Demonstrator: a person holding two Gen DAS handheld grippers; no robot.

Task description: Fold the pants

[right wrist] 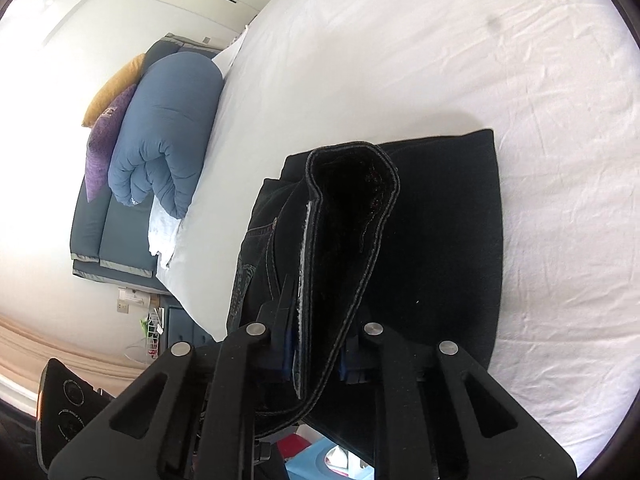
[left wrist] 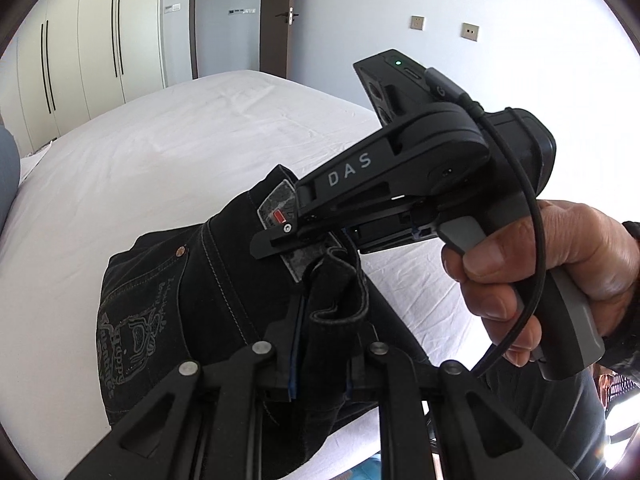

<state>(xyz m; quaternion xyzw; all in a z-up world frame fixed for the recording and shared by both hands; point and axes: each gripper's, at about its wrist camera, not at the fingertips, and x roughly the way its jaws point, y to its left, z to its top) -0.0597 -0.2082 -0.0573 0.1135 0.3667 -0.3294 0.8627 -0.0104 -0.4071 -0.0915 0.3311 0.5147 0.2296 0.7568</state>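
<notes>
1. The left gripper is seen clamped on a bunched edge of the black pants, its jaws nearly together.
2. The right gripper is likewise closed on a doubled band of the pants; in the left wrist view its tip is pressed against the same waistband area.
3. The right gripper's handle is held by a hand.
4. The pants are laid partly folded on the white bed, near its edge.
5. A rolled blue duvet is seen beside the bed.
</notes>
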